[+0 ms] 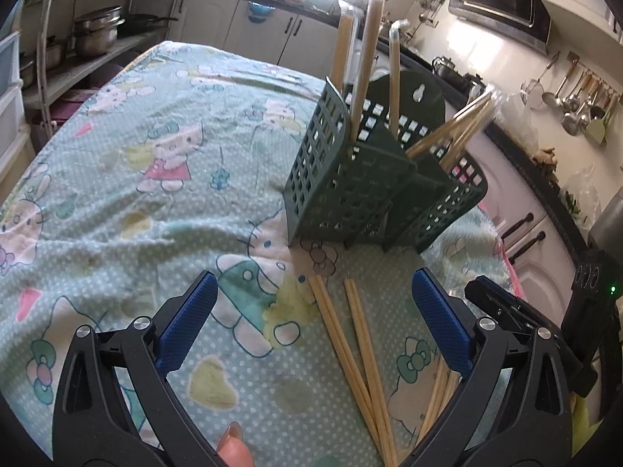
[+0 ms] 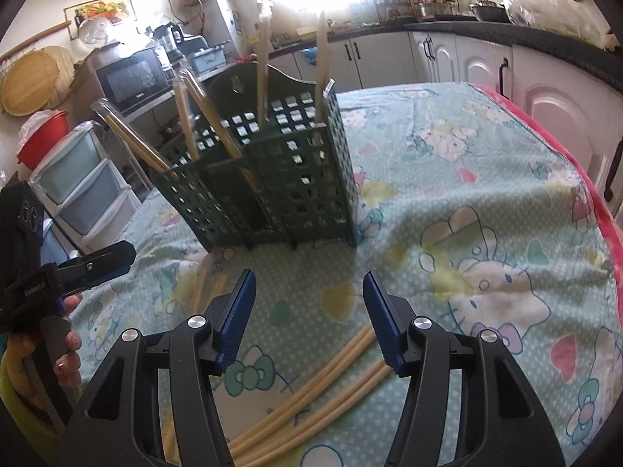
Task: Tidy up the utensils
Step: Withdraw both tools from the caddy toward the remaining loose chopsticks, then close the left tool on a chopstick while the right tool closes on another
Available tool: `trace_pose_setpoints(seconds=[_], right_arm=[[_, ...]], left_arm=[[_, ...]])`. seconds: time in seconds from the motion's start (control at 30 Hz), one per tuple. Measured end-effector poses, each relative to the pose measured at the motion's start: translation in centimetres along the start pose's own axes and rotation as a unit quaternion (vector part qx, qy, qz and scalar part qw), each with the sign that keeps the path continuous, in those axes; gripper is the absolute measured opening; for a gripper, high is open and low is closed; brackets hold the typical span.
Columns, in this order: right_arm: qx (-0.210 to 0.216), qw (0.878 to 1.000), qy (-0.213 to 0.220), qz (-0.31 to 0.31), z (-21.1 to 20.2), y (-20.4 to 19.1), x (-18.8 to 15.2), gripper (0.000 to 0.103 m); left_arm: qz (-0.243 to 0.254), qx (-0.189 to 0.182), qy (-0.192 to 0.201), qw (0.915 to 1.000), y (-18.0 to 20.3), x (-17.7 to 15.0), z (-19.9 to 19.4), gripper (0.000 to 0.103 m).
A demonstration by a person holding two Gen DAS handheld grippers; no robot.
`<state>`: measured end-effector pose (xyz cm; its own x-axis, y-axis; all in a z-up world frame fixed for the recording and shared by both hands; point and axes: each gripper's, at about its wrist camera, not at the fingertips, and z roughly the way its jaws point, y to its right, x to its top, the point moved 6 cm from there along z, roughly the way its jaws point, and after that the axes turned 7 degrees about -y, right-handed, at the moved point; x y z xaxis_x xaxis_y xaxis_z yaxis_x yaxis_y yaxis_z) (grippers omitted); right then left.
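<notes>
Left gripper (image 1: 311, 303) is hanging wide open over the surface (image 1: 163, 179), nothing between its pads. Loose chopsticks (image 1: 352, 346) are lying on the cloth under it, just in front of the green basket (image 1: 350, 186). Right gripper (image 2: 309, 307) is also sitting open and empty, with pale chopsticks (image 2: 331, 381) lying below its right finger. Basket is standing upright mid-surface, with wrapped chopsticks (image 1: 368, 50) sticking up out of its compartments.

Home kitchen, white cabinets (image 1: 253, 31) under dark counter, microwave (image 2: 132, 78), hanging ladles (image 1: 576, 97), stacked pots (image 1: 97, 31)
</notes>
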<state>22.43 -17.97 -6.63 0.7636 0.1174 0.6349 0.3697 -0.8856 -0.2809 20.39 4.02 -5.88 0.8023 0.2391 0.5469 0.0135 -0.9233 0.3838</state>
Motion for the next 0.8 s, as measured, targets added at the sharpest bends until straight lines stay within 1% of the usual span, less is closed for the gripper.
trace_pose_setpoints(seconds=[0.2,0.27,0.3,0.37,0.43,0.47,0.53,0.57,0.7,0.77,0.8], right_arm=[[-0.016,1.0,-0.021,0.017,0.7,1.1,-0.7,0.055],[-0.019,0.999,-0.026,0.02,0.8,1.4,-0.8,0.055],[-0.021,0.999,-0.028,0.023,0.9,1.6,-0.9,0.055],[-0.024,0.999,-0.033,0.026,1.1,1.9,-0.9,0.055],[-0.029,0.998,-0.037,0.028,1.3,2.1,-1.0,0.055],[-0.03,0.998,-0.039,0.029,1.4,2.2,-1.0,0.055],[-0.033,0.998,-0.045,0.032,1.6,2.4,-1.1,0.055],[-0.034,0.998,-0.047,0.033,1.7,2.4,-1.1,0.055],[-0.036,0.997,-0.054,0.033,2.0,2.7,-1.1,0.055],[-0.038,0.997,-0.057,0.032,2.1,2.7,-1.1,0.055],[-0.039,0.997,-0.058,0.031,2.2,2.7,-1.1,0.055]], left_arm=[[0.016,0.004,-0.023,0.9996,0.8,-0.9,1.6,0.092],[0.023,0.002,-0.031,0.9992,1.2,-1.3,2.1,0.086],[0.028,0.002,-0.036,0.999,1.4,-1.5,2.5,0.08],[0.032,0.003,-0.043,0.9985,1.7,-1.8,2.9,0.075],[0.033,0.001,-0.051,0.9982,1.8,-2.0,3.4,0.062],[0.033,-0.001,-0.056,0.9979,1.8,-2.1,3.7,0.061],[0.03,-0.004,-0.064,0.9975,1.7,-2.3,4.0,0.053],[0.028,-0.005,-0.067,0.9974,1.6,-2.3,4.2,0.052],[0.016,-0.01,-0.08,0.9966,1.0,-2.2,5.0,0.039],[0.012,-0.014,-0.085,0.9962,0.8,-2.1,5.4,0.035],[0.01,-0.015,-0.087,0.996,0.7,-2.0,5.5,0.031]])
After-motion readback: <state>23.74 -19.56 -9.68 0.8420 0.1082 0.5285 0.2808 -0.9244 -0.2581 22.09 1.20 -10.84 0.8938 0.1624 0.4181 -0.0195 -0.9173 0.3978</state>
